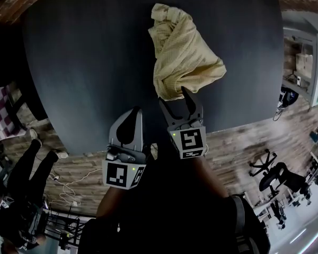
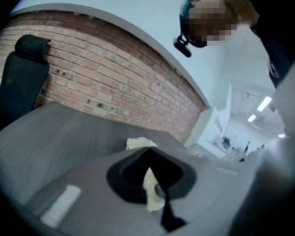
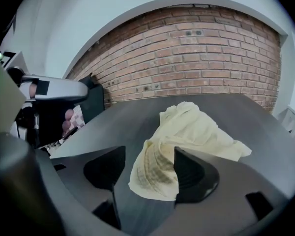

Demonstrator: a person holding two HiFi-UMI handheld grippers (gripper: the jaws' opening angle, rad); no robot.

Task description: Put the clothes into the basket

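Note:
A crumpled pale yellow cloth [image 1: 183,52] lies on the dark round table [image 1: 85,62]. My right gripper [image 1: 173,95] is open at the cloth's near end. In the right gripper view that folded end [image 3: 155,173] lies between the two black fingers [image 3: 194,173] and rests against the right one, which does not press on it. My left gripper [image 1: 134,111] hovers just left of it over bare table, jaws together and apart from the cloth. In the left gripper view the cloth [image 2: 140,142] shows beyond the closed jaws.
The table's near edge runs just under both grippers, with wood floor [image 1: 238,142] beyond it. A person in dark clothes [image 1: 18,194] stands at the lower left. Office chairs [image 1: 275,176] stand at the right. A black chair [image 2: 24,77] and a brick wall [image 3: 187,58] are behind the table.

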